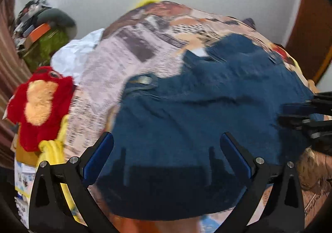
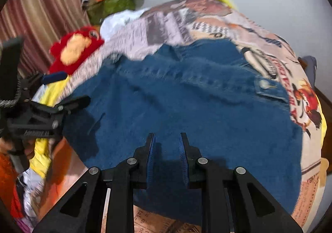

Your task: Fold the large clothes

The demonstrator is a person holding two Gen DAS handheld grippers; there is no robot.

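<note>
Not much folded yet, by the look of it: jacket [image 1: 197,112] spread wide and mostly flat over the printed bedsheet [image 1: 116,62], filling the middle of both views, button pocket and seams showing, no neat fold seen. Most folding likely left to do. Left gripper [image 1: 167,143] low in its frame, jaws wide apart, hanging over the jacket's near edge, nothing pinched. Right gripper [image 2: 167,143] low in its frame too, jaws narrow, almost shut, blue cloth showing between them; held or not, hard to tell.
</note>
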